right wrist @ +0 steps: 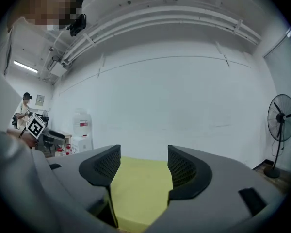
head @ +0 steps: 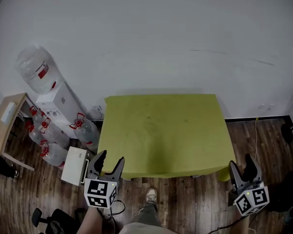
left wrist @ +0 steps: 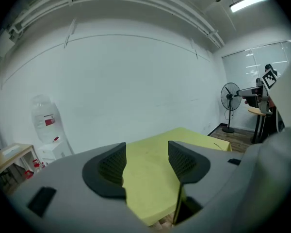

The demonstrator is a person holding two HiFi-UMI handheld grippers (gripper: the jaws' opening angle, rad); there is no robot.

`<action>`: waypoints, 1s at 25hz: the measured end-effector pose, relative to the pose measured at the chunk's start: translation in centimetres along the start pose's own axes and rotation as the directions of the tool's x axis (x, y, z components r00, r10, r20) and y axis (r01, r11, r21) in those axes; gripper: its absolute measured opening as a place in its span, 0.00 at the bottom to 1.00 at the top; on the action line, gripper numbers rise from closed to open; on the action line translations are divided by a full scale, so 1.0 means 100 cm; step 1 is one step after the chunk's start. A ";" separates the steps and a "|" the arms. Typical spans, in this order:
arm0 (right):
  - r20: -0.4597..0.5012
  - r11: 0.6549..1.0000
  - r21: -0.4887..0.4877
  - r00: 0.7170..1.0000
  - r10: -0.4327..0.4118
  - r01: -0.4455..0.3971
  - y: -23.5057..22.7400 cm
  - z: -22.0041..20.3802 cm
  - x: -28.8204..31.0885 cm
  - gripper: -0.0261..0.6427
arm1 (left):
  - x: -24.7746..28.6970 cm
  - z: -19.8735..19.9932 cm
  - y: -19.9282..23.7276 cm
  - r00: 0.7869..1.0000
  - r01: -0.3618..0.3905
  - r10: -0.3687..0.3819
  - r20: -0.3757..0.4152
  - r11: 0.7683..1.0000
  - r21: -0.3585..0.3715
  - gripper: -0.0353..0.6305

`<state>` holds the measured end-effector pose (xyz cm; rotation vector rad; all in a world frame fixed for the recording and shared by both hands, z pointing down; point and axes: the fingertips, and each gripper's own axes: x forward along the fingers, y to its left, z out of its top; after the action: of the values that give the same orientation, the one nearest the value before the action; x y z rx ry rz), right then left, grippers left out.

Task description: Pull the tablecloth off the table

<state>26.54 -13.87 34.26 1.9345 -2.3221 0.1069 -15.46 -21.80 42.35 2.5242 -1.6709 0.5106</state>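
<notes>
A yellow-green tablecloth (head: 163, 133) covers a small square table set against the white wall, its near hem hanging over the front edge. My left gripper (head: 108, 161) hovers open just off the table's front left corner, touching nothing. My right gripper (head: 243, 165) hovers open off the front right corner, also apart from the cloth. In the left gripper view the tablecloth (left wrist: 150, 178) shows between the open jaws of the left gripper (left wrist: 146, 161). In the right gripper view the tablecloth (right wrist: 138, 188) lies beyond the empty jaws of the right gripper (right wrist: 144, 165).
A water dispenser (head: 58, 101) with a big bottle (head: 35, 69) and several spare water jugs (head: 80, 130) stand left of the table. A white box (head: 74, 165) sits on the floor beside my left gripper. A wooden side table (head: 7, 118) stands far left. A fan (left wrist: 229, 98) stands at the right.
</notes>
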 end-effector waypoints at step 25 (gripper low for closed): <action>-0.481 0.989 0.093 0.875 -0.058 0.117 -0.187 -0.219 0.301 0.60 | 0.273 -0.185 0.182 0.911 -0.102 -0.042 -0.411 0.941 -0.321 0.49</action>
<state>40.57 -43.82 59.66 1.7989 -1.9341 0.6515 -26.69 -48.86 66.12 1.9810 -1.4886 0.6443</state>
